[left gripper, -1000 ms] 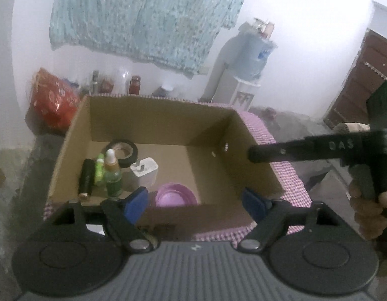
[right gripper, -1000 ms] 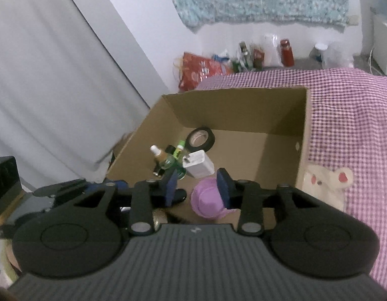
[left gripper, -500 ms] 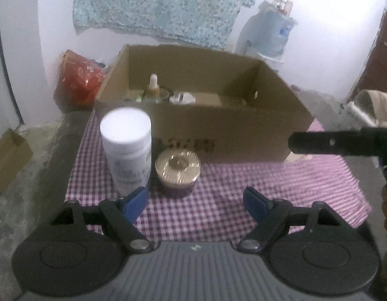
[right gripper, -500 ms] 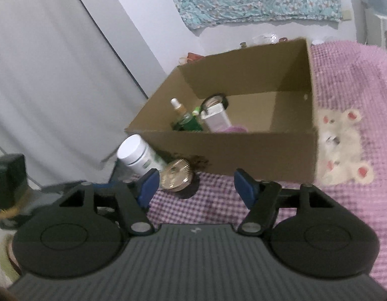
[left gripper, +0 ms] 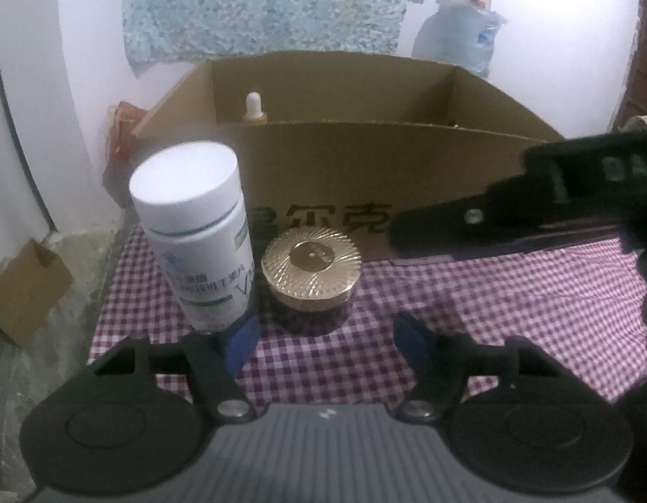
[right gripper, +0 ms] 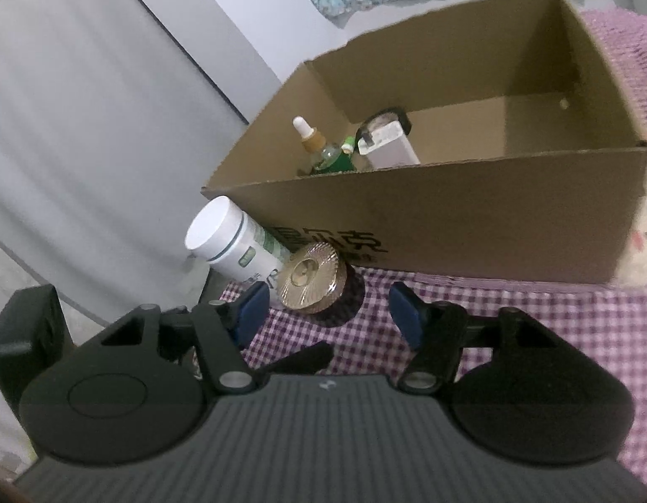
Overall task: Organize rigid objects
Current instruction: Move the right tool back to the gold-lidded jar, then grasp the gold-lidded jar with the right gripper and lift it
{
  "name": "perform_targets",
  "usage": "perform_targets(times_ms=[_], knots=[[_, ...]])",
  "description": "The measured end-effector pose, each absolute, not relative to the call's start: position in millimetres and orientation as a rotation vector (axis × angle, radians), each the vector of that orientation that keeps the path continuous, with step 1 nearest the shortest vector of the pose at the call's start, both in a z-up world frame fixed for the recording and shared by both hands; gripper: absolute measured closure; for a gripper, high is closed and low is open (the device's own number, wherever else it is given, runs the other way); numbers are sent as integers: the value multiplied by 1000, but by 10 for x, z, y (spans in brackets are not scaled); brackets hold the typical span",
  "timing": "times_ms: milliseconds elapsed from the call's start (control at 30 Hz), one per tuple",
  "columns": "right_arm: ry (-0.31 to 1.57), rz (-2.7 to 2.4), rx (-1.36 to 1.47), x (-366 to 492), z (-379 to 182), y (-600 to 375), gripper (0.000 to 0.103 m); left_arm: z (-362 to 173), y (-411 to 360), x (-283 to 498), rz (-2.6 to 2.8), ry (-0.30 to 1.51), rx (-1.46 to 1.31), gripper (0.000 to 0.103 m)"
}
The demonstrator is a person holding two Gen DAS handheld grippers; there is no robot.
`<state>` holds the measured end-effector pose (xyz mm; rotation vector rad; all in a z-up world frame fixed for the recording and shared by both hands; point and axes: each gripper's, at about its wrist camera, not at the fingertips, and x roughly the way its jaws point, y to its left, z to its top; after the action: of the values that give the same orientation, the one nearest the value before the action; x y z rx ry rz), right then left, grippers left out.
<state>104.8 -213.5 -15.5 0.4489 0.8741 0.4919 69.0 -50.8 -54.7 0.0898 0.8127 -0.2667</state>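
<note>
A white pill bottle (left gripper: 197,234) and a dark jar with a ribbed gold lid (left gripper: 311,276) stand on the purple checked cloth (left gripper: 512,306) in front of a cardboard box (left gripper: 365,176). My left gripper (left gripper: 325,341) is open and empty, just short of the jar. My right gripper (right gripper: 327,312) is open and empty, close behind the gold-lidded jar (right gripper: 311,274), with the bottle (right gripper: 235,245) to its left. The box (right gripper: 491,226) holds a dropper bottle (right gripper: 309,136), a green item (right gripper: 338,159) and a white charger (right gripper: 388,146).
The right gripper's arm (left gripper: 512,218) crosses the right of the left wrist view, in front of the box. A small cardboard box (left gripper: 26,289) sits on the floor at left. A water jug (left gripper: 457,42) stands behind. A grey curtain (right gripper: 93,125) hangs at left.
Both grippers have dropped from above the box and drawn back to its front side. The right gripper, shut on a purple object over the box, has opened and is empty. Both now face the bottle and jar.
</note>
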Motion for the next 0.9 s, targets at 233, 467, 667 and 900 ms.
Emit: perform_targets(times_ms=[233,467,667,900], knots=[[906,538,457,1381,-359,-1929,58,-634,-515,765,-252,807,93,33],[932,543,477,1529,-507,-1812,65,-663,-604,769,-274,810,112,36],[962,530,514,1460,-507,-1949,64,-635,-685,665,-348,812,107,38],[966,501,541,1220,-468,-2167,64,-556,-913,445,-450,788,153,43]])
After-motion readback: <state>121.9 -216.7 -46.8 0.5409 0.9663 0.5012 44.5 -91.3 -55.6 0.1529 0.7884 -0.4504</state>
